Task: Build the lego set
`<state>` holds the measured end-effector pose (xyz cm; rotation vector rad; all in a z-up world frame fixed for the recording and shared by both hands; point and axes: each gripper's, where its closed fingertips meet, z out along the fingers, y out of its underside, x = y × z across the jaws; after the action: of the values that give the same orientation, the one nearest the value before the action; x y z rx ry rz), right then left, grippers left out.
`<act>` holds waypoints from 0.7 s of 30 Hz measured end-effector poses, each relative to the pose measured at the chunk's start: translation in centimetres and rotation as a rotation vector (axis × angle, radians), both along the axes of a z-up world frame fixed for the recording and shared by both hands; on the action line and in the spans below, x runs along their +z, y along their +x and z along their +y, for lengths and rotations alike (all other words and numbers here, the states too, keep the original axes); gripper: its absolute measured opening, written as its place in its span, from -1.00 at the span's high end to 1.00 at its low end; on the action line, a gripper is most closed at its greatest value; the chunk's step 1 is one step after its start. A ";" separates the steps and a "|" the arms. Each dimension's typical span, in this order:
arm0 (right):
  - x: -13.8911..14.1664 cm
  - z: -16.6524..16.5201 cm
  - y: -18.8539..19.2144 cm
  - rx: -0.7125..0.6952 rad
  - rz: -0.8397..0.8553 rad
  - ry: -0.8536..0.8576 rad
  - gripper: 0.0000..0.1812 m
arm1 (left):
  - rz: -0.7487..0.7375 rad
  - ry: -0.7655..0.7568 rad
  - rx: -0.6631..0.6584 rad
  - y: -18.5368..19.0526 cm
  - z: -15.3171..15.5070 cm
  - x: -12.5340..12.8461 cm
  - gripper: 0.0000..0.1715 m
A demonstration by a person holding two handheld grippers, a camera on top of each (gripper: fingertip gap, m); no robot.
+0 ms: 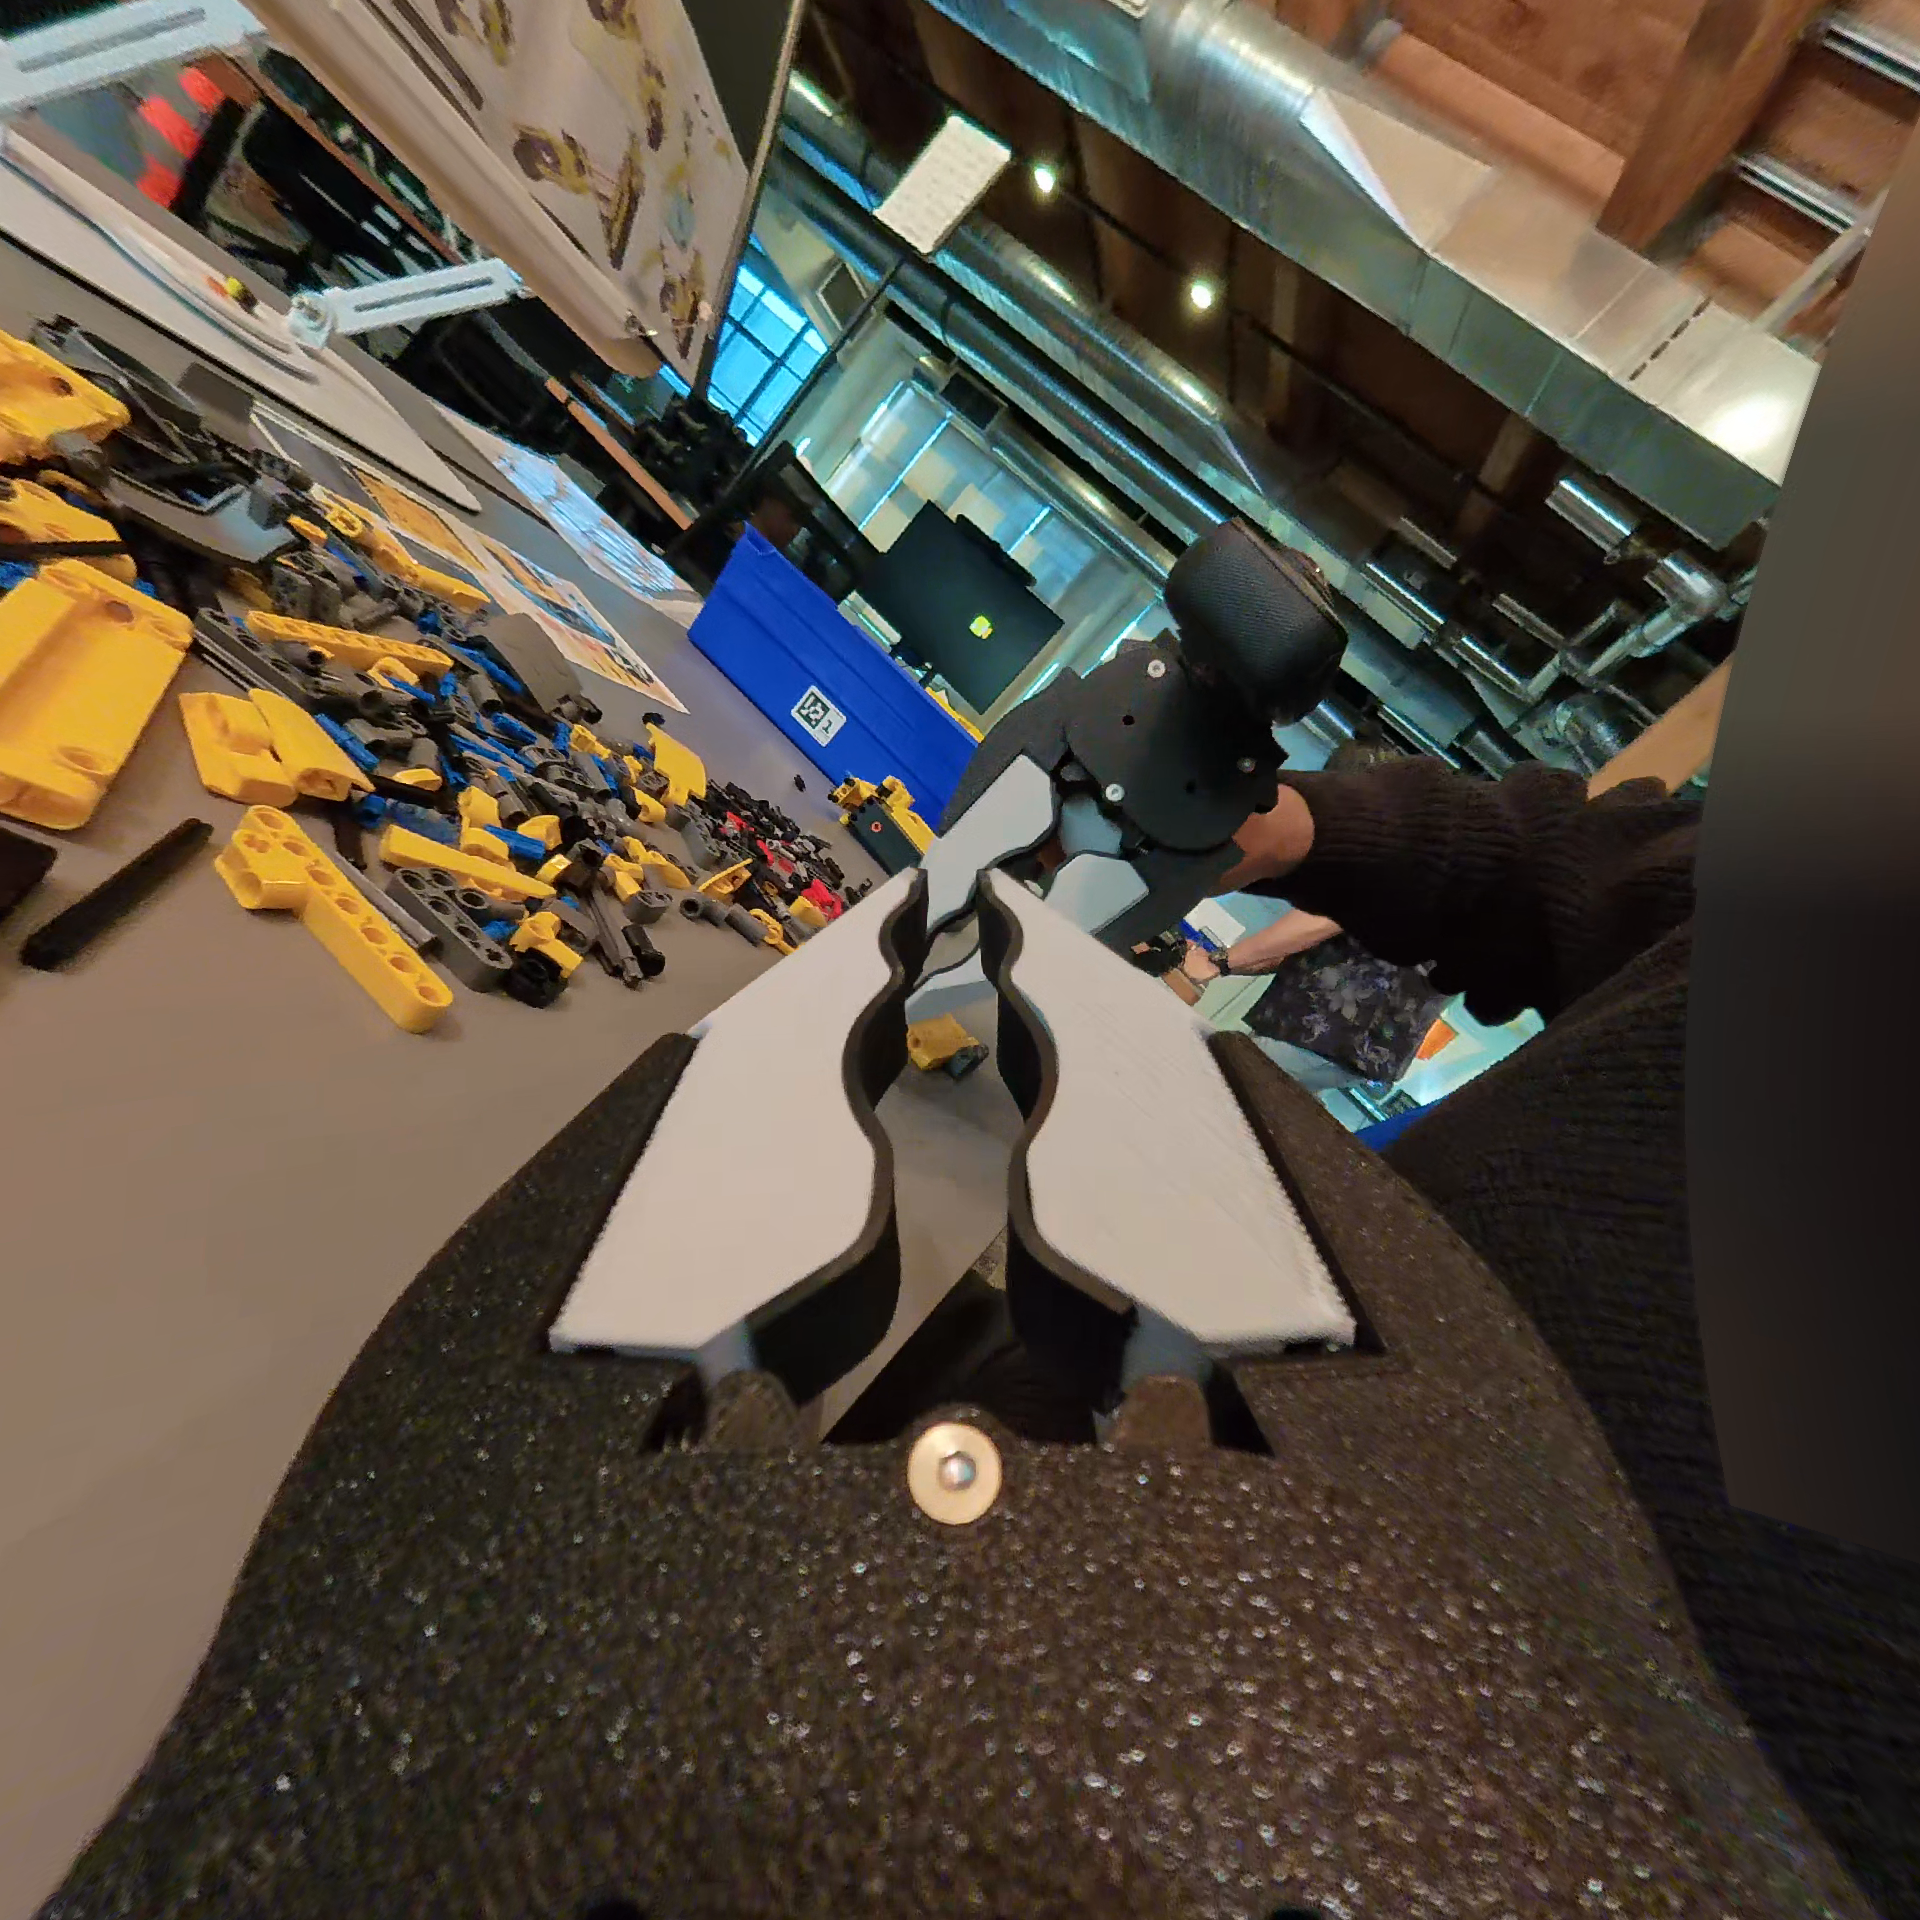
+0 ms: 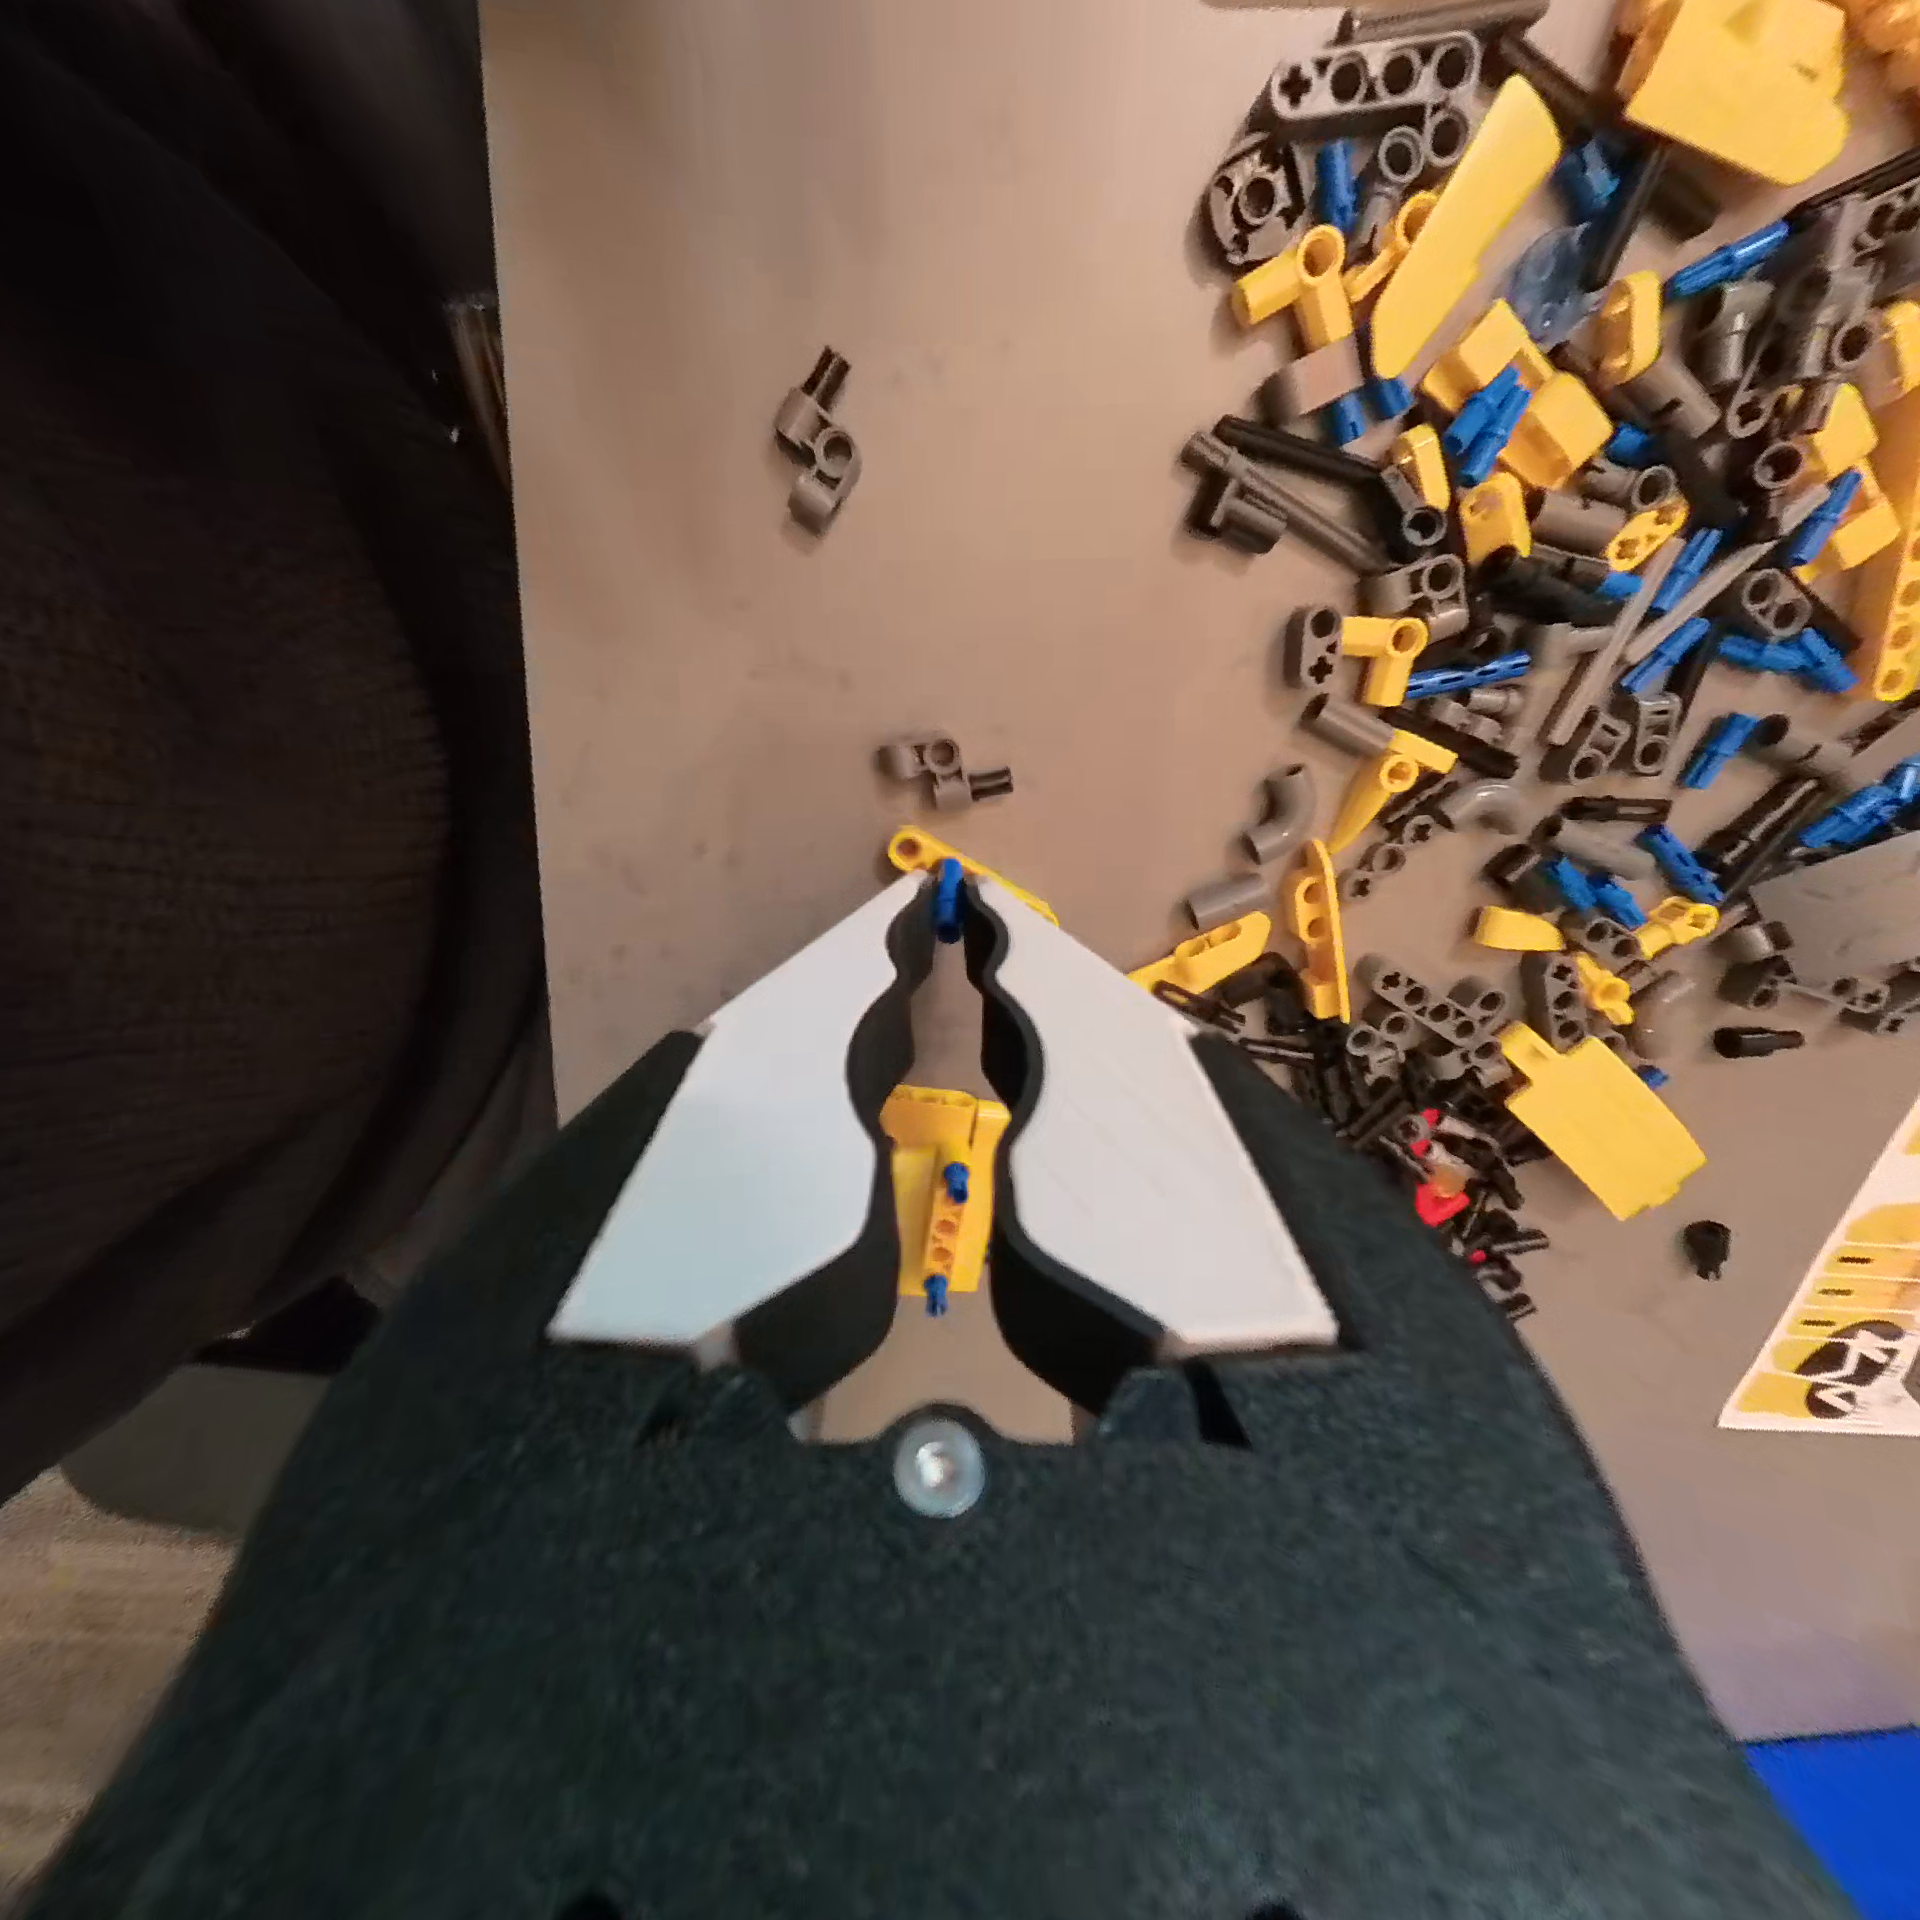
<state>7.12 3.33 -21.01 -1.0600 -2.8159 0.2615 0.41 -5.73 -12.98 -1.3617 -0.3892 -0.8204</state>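
My right gripper point(image 2: 948, 894) is shut on a small blue pin point(image 2: 947, 902), pinched at the fingertips. It hovers over a yellow beam point(image 2: 914, 847) on the grey table point(image 2: 779, 260). A small yellow assembly with blue pins point(image 2: 940, 1195) lies on the table below its fingers, and also shows in the left wrist view point(image 1: 940, 1044). My left gripper point(image 1: 953, 883) is held above the table, jaws nearly together with a narrow gap and nothing between them. It points at the right gripper point(image 1: 951, 935), which reaches down just beyond it.
A big pile of yellow, grey, blue and black building parts point(image 2: 1558, 623) point(image 1: 416, 779) covers the table. Two loose grey connectors point(image 2: 821, 447) point(image 2: 940, 774) lie apart. A blue bin point(image 1: 831, 665), printed sheets point(image 2: 1849, 1320) and a dark sleeve point(image 1: 1455, 862) are nearby. The table edge runs along the left point(image 2: 509, 520). One gripper's finger ends stand about 15 centimetres off the other's.
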 end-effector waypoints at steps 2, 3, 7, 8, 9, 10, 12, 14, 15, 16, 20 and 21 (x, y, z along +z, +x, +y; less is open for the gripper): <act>0.0 -0.3 0.2 -0.006 -0.029 -0.004 0.95 | -0.004 0.000 0.006 -0.3 -0.1 -0.1 0.90; 0.0 -0.4 0.2 -0.006 -0.037 0.002 0.95 | -0.008 -0.001 0.008 -0.4 -0.2 -0.2 0.90; -0.5 0.0 0.3 -0.002 -0.063 0.049 0.96 | -0.027 -0.006 0.005 -0.7 -0.1 -0.6 0.90; -0.5 0.0 0.3 -0.004 -0.071 0.050 0.96 | -0.031 -0.006 0.002 -0.7 -0.1 -0.7 0.90; -0.5 0.0 0.3 -0.004 -0.078 0.053 0.96 | -0.032 -0.004 0.001 -0.7 -0.1 -0.7 0.90; -0.5 0.0 0.3 -0.003 -0.085 0.057 0.96 | -0.028 -0.006 0.002 -0.7 -0.1 -0.7 0.90; -0.5 0.0 0.3 -0.005 -0.106 0.067 0.96 | -0.015 -0.015 0.006 -0.6 -0.1 -0.8 0.90; -0.6 0.0 0.2 -0.009 -0.127 0.079 0.96 | -0.002 -0.022 0.011 -0.6 0.0 -0.9 0.90; -0.6 0.0 0.2 -0.016 -0.137 0.081 0.96 | 0.002 -0.026 0.012 -0.6 0.0 -0.9 0.90; -0.6 -0.1 0.1 -0.028 -0.147 0.078 0.96 | 0.005 -0.028 0.011 -0.6 0.0 -1.0 0.90; -0.6 -0.1 0.0 -0.092 -0.199 0.049 0.96 | 0.002 -0.027 0.006 -0.5 0.0 -1.0 0.90; -0.6 -0.1 0.0 -0.109 -0.210 0.039 0.96 | 0.001 -0.028 0.006 -0.6 0.0 -1.0 0.90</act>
<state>7.07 3.21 -21.58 -1.2973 -2.9167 0.0883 -0.16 -5.75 -14.02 -1.3864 -0.4053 -0.8118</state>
